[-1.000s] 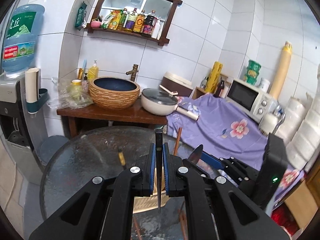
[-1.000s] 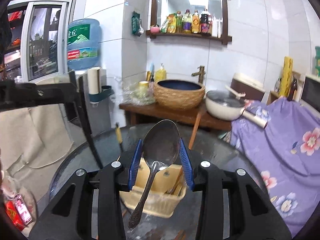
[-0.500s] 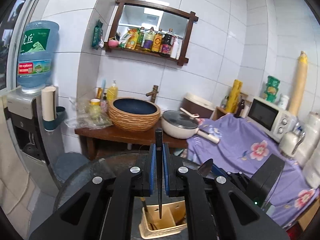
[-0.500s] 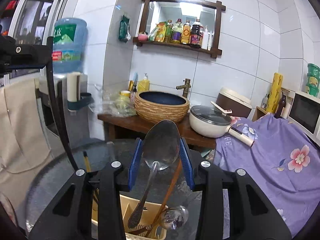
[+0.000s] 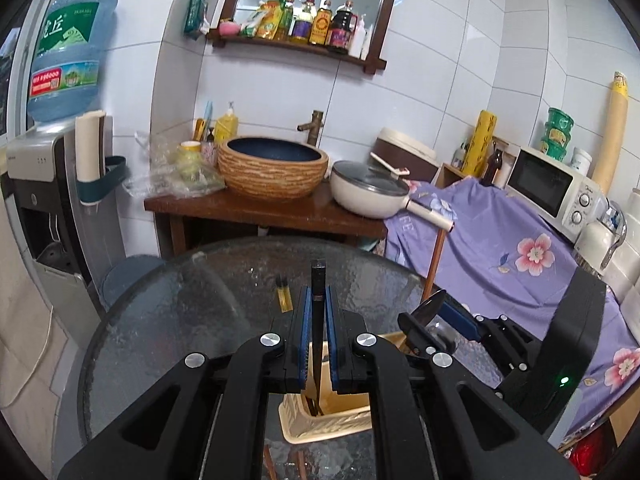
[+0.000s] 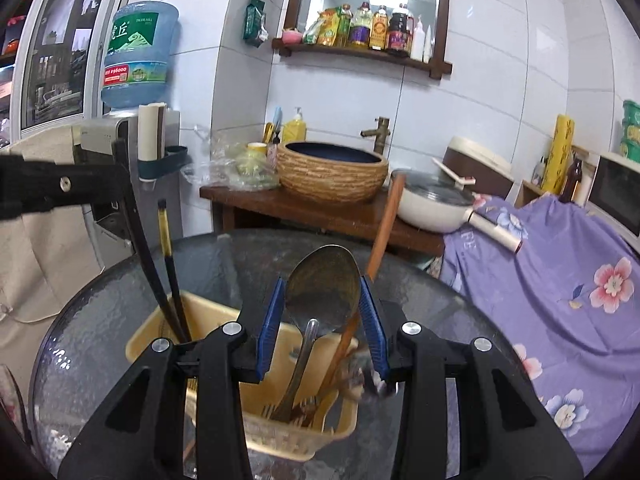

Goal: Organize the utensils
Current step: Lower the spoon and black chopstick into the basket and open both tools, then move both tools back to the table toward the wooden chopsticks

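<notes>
My left gripper (image 5: 318,332) is shut on a black chopstick (image 5: 318,280), held upright with its lower end inside the yellow utensil basket (image 5: 320,424) on the round glass table (image 5: 180,312). My right gripper (image 6: 322,312) is shut on a metal spoon (image 6: 323,284), bowl up, its handle reaching down into the basket (image 6: 208,320). The basket also holds a second black chopstick with a gold band (image 6: 165,232), a wooden-handled utensil (image 6: 384,224) and forks. The left gripper shows at the left of the right wrist view (image 6: 60,192).
A wooden stand (image 5: 260,208) with a woven basin (image 5: 272,168) and a white pan (image 5: 368,194) is behind the table. A purple flowered cloth (image 5: 500,248) covers the counter at right, with a microwave (image 5: 556,188). A water dispenser (image 5: 44,160) stands at left.
Both grippers have come down over the basket. The chopstick's lower end and the spoon's handle now reach inside it. Both grips are unchanged.
</notes>
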### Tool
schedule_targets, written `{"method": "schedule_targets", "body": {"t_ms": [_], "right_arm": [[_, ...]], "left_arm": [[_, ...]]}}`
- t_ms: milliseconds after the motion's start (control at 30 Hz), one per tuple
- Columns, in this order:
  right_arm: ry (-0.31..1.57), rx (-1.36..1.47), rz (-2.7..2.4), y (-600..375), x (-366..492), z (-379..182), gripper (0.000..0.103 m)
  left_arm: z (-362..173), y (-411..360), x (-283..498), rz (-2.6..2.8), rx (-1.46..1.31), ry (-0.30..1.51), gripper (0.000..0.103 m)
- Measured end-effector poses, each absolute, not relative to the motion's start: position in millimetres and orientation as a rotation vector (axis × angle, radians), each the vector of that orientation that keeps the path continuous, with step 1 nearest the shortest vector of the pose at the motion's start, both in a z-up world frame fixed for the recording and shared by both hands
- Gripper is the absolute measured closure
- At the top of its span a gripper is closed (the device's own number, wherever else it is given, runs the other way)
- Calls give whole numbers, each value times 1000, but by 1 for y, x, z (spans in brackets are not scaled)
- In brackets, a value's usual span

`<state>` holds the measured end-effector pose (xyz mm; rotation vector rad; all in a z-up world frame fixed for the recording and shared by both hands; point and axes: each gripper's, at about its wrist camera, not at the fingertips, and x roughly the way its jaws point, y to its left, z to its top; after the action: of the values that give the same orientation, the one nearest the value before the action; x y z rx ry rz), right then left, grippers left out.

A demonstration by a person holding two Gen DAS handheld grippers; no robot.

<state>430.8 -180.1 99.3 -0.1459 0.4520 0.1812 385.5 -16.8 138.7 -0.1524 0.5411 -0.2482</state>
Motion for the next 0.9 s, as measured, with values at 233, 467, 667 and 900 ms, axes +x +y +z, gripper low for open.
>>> {"method": "schedule_targets", "body": {"t_ms": [233,467,667,900], "right_arm": [[500,-153,199,-182,423,84,64],[488,-156,204,-185,417,80,54],[452,-121,211,-196,393,86,46],[508,-91,218,-208,348,72,39]], "left_arm": [[113,-23,385,-256,-130,590,96],[99,-23,389,-269,-141,633,96],[105,-21,373,-290,-152,595,76],[95,-25,324,-276,-92,528,29]]}}
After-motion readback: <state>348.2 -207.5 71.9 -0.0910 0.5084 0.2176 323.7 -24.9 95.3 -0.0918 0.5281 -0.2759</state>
